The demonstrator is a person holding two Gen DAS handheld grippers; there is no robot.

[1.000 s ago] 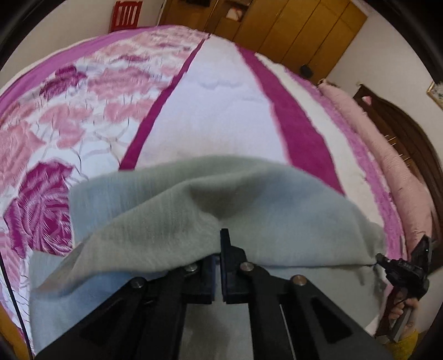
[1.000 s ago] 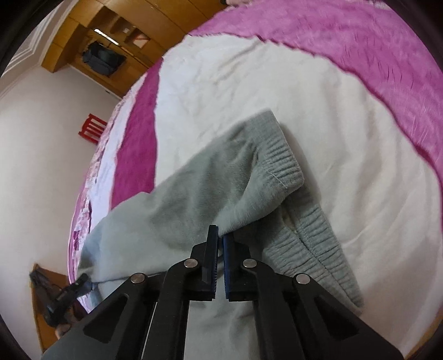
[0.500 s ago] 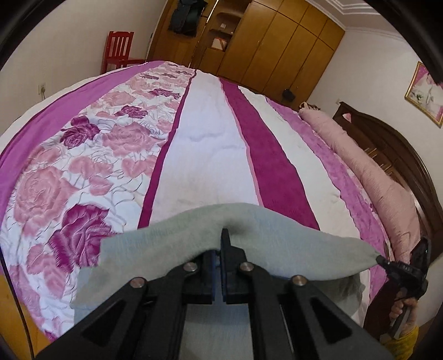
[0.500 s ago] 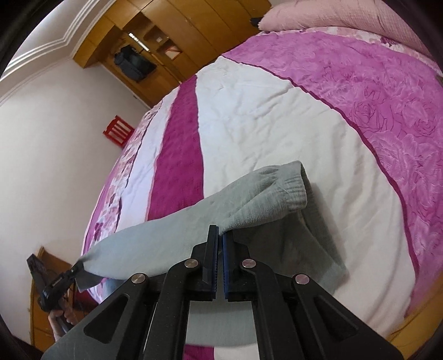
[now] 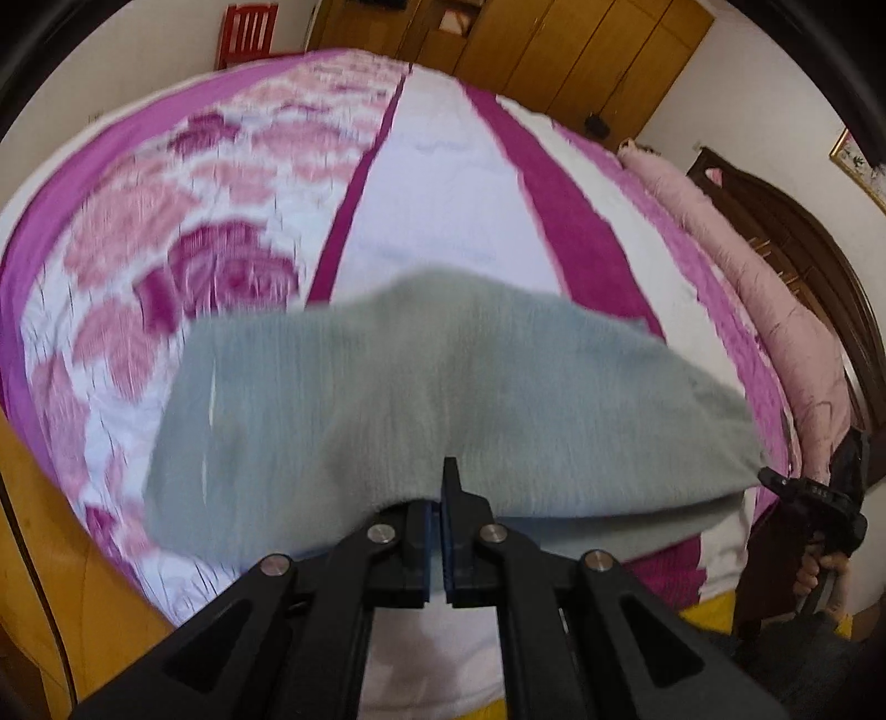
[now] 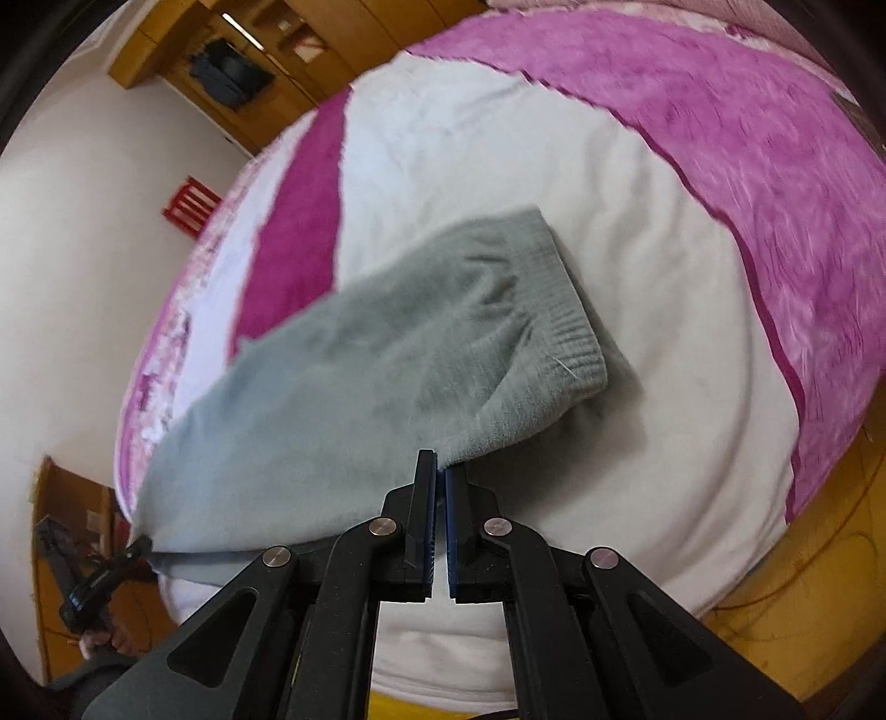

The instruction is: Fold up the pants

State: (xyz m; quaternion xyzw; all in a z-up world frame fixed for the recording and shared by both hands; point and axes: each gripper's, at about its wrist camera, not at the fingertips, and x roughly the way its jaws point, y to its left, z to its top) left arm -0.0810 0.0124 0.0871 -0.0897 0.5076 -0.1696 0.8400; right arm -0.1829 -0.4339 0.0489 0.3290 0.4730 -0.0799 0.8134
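Grey pants held up between two grippers over the bed

The pants [image 5: 454, 399] are soft grey knit, stretched in the air above the bed [image 5: 432, 210]. The left gripper [image 5: 440, 498] and right gripper [image 6: 440, 476] each have their fingers clenched on the fabric's edge. Only the right view shows the ribbed cuff [image 6: 565, 310]; only the left shows the rose-patterned side of the quilt [image 5: 183, 266]

The pants [image 6: 387, 354] are showing soft, matt grey knit with a ribbed cuff; the bedspread [image 6: 637, 232] is looking plush; the wardrobe [image 5: 581, 50] is gleaming, smooth wood.
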